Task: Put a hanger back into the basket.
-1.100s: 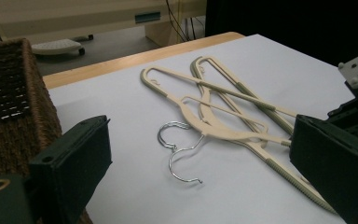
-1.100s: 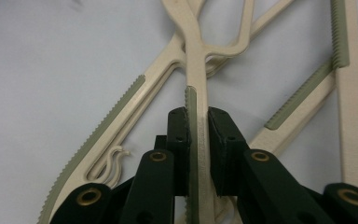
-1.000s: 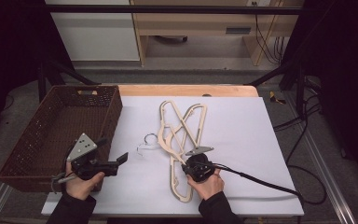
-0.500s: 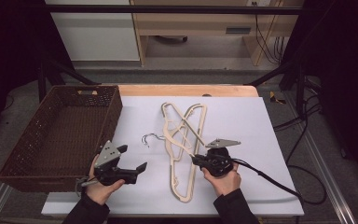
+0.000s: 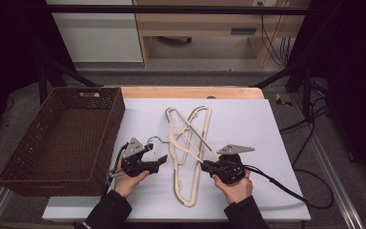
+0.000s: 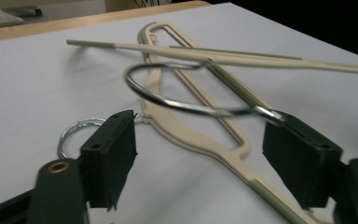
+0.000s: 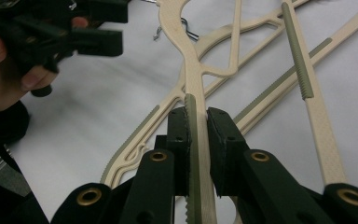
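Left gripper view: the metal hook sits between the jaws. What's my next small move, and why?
Probably finish closing the left gripper on the metal hook. Its jaws have just been closing, but the pads do not yet press the wire, which passes between them. The right gripper already clamps the raised hanger arm, so it looks steady.

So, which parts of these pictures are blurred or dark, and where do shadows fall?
High view: the white table is brightly lit and its surroundings are dark. Left gripper view: the metal hook is smeared, and the hangers behind look soft. Right gripper view: the held hanger arm is sharp, while the left gripper is dark and blurred, with a soft shadow beneath it.
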The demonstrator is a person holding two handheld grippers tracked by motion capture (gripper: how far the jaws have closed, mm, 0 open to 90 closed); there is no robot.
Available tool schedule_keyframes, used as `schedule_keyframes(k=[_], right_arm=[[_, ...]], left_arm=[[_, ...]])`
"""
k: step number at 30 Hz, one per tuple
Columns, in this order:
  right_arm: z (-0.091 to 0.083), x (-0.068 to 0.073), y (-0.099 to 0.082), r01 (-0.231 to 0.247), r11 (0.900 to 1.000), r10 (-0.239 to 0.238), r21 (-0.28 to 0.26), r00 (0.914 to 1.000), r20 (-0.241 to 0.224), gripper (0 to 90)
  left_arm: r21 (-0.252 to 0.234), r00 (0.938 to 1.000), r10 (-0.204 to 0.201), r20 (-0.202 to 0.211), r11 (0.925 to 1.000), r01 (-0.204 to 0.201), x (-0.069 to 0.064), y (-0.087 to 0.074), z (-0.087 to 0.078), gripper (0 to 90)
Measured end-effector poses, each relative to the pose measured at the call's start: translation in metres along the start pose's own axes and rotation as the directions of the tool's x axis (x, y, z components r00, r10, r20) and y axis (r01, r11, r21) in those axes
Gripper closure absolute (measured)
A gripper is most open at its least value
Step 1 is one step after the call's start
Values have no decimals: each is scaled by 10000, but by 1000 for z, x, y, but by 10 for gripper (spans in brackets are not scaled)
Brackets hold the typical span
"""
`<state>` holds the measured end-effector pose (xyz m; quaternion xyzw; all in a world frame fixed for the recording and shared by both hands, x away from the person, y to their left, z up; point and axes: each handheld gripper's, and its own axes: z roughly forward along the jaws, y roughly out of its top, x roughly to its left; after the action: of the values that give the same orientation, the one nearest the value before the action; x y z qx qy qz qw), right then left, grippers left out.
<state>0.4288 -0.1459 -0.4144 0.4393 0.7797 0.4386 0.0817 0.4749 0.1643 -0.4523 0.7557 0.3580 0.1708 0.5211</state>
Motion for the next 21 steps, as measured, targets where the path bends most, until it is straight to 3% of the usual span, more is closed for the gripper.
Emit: schedule_keyframes(k=[1, 6, 12, 16, 19, 21], right_arm=[[-1, -1, -1, 144, 9999, -144, -28, 9999, -89, 801], [-2, -1, -4, -4, 10000, 3, -55, 9999, -148, 801], [0, 0, -6, -68, 10000, 67, -64, 9998, -174, 801], [0, -1, -8, 173, 9998, -175, -116, 9997, -159, 801], [0, 1, -9, -29, 9999, 25, -156, 9997, -256, 801], [0, 0, -10, 107, 9997, -115, -226, 9994, -312, 801]], left_arm=[[-209, 9999, -83, 80, 9997, 84, 2, 1, 1, 314], [-735, 9989, -34, 470, 9973, 68, 2, 5, 4, 454], [-828, 9970, 29, 770, 9966, 35, -2, 6, 8, 626], [-808, 9970, 71, 772, 9967, -8, -4, 6, 10, 754], [-1010, 9969, -265, 739, 9943, 339, -1, 7, 10, 794], [-1050, 9965, -258, 794, 9939, 341, -1, 8, 8, 800]])
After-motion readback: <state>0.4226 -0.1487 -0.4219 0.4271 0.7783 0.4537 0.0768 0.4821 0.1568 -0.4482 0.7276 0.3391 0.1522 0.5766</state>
